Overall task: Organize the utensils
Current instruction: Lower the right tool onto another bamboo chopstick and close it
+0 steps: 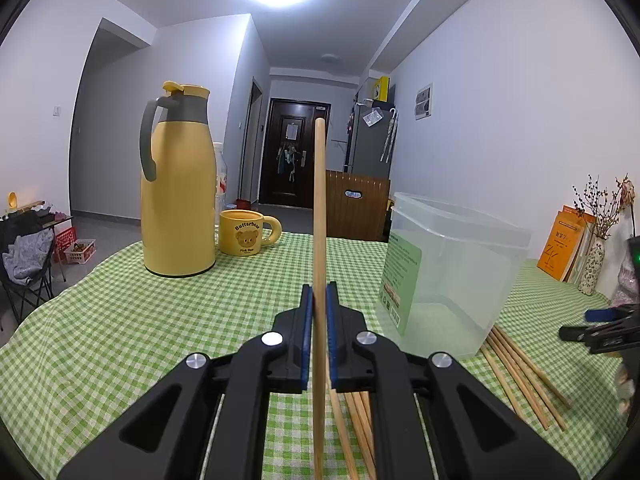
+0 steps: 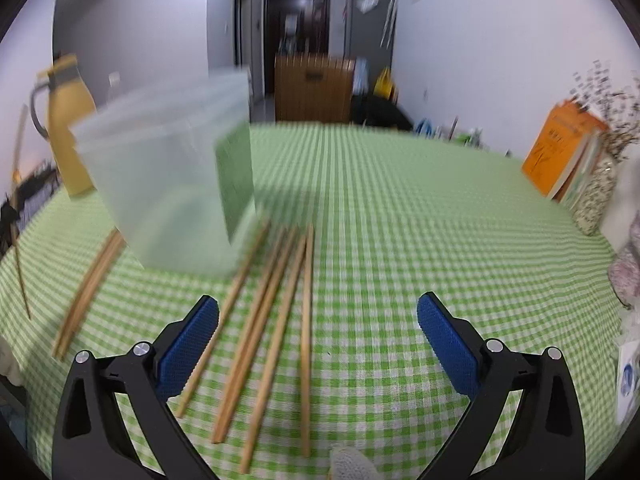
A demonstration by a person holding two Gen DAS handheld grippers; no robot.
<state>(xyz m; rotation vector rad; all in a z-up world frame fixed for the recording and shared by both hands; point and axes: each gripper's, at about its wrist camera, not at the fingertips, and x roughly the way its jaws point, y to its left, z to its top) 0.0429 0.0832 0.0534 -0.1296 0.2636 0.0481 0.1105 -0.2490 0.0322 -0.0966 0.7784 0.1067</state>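
My left gripper (image 1: 319, 300) is shut on a wooden chopstick (image 1: 319, 220) and holds it upright above the green checked tablecloth (image 1: 160, 320). A clear plastic container (image 1: 452, 272) stands just right of it and is empty. Several chopsticks (image 1: 524, 376) lie by its right side, and more lie under my left gripper. My right gripper (image 2: 318, 316) is open and empty, low over several loose chopsticks (image 2: 276, 320) in front of the container (image 2: 168, 176). Another pair of chopsticks (image 2: 88, 292) lies left of the container. The right wrist view is blurred.
A yellow thermos jug (image 1: 178, 184) and a yellow bear mug (image 1: 244, 232) stand at the back left. Orange books (image 2: 560, 148) and a vase of dried flowers (image 2: 596, 184) stand along the right wall. A wooden crate (image 1: 356, 204) is beyond the table's far edge.
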